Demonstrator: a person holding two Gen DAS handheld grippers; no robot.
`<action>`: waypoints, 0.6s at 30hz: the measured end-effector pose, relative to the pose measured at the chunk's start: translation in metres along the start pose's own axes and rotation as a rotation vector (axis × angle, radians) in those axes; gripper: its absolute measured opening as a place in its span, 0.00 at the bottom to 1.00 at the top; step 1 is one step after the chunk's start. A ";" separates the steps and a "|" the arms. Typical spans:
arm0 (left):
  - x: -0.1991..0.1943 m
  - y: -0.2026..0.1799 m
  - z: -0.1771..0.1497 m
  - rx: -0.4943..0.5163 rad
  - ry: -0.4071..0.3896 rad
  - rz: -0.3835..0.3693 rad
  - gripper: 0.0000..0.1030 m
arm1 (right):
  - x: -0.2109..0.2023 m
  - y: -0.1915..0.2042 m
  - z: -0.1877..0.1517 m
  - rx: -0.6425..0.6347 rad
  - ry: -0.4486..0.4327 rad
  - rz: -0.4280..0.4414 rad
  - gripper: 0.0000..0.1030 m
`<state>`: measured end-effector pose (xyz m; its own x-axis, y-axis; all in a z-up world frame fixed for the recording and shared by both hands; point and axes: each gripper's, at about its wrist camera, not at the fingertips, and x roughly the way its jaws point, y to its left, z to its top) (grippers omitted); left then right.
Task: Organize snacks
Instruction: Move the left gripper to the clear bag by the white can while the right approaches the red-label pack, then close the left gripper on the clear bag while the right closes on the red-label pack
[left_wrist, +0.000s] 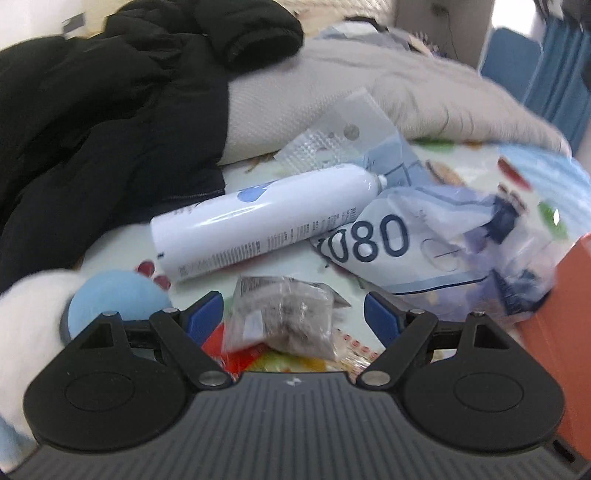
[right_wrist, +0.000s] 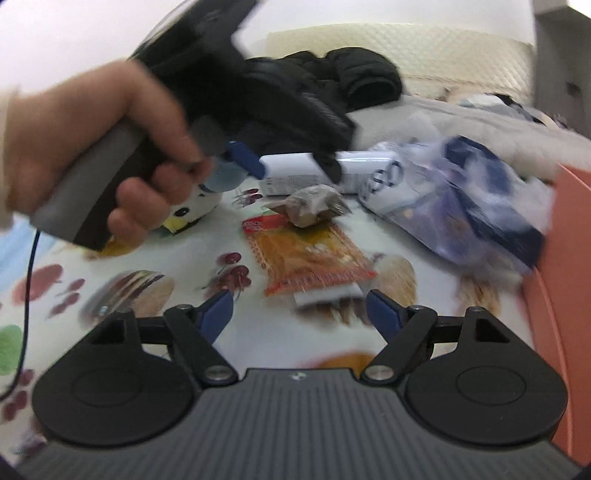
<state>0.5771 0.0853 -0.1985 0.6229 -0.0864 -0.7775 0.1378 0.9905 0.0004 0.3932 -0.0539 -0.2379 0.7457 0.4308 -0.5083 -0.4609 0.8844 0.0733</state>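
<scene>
Left claw (left_wrist: 293, 314) spread, small gray snack packet (left_wrist: 284, 321) low centre between its tips, untouched. Right claw (right_wrist: 299, 308) spread, empty, orange snack packet (right_wrist: 310, 258) just beyond. Both probably light, crinkly, slippery; pinch a sealed edge.

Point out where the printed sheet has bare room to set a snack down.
Free: the near stretch of printed sheet between the orange snack packet and the penguin plush. Crowded: farther back, where grey packet, white spray can and plastic bag bunch together.
</scene>
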 end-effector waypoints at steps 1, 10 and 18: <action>0.006 -0.003 0.000 0.037 0.007 0.016 0.83 | 0.007 0.002 0.002 -0.019 -0.001 0.007 0.78; 0.036 -0.003 -0.004 0.123 0.060 0.018 0.68 | 0.053 0.017 0.013 -0.133 0.073 -0.005 0.73; 0.018 0.000 -0.010 0.074 0.053 0.007 0.54 | 0.047 0.022 0.010 -0.183 0.084 -0.084 0.36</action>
<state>0.5808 0.0848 -0.2190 0.5824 -0.0720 -0.8097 0.1915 0.9802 0.0506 0.4230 -0.0128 -0.2513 0.7458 0.3339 -0.5764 -0.4844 0.8658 -0.1253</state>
